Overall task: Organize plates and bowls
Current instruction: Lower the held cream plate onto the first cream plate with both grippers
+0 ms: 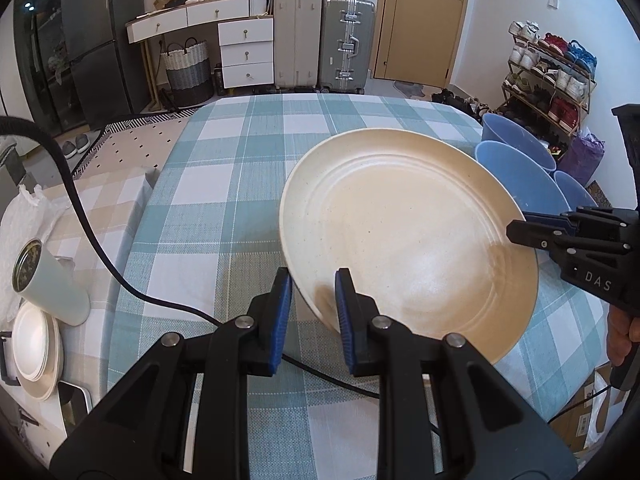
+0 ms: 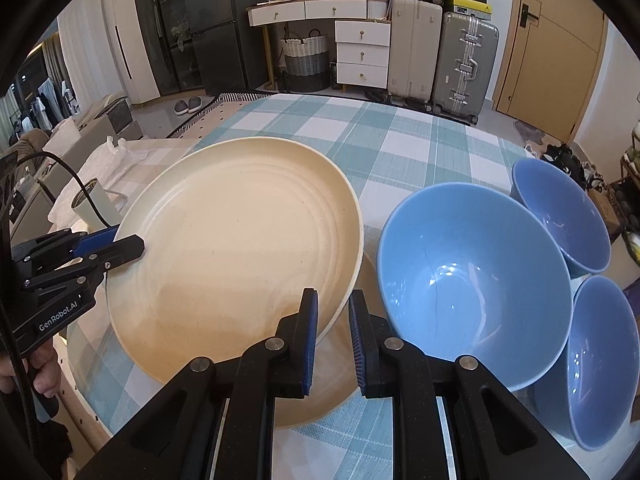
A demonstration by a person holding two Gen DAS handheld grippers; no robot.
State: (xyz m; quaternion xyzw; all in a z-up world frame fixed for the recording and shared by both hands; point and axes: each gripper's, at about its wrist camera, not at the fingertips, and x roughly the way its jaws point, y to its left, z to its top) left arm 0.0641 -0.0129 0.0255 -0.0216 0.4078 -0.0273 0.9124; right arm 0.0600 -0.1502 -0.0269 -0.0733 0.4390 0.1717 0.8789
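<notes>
Both tongs grip one cream plate by opposite edges: the left tongs are clenched on its near-left rim, blue pads on either side of the edge, and the right tongs are clenched on its right rim in the same way. From the left wrist view the right tongs' tip shows clamped on the plate's far-right edge, with part of a hand below it; from the right wrist view the left tongs pinch the plate's left edge. That plate is tilted, its left side raised above the bench, which wears a teal-and-white checked cloth. Under the plate's near-right part a second cream plate lies flat on the cloth, mostly covered. Right of the plate stand three blue bowls: a big bowl just beside it, a smaller bowl behind that one, and a third bowl in front, the three touching or nearly so. Well left of the plate, on a lower surface beside the bench, sit a stack of white plates and a pale cup lying tilted over them. A black cable runs across the cloth left of the plate.
</notes>
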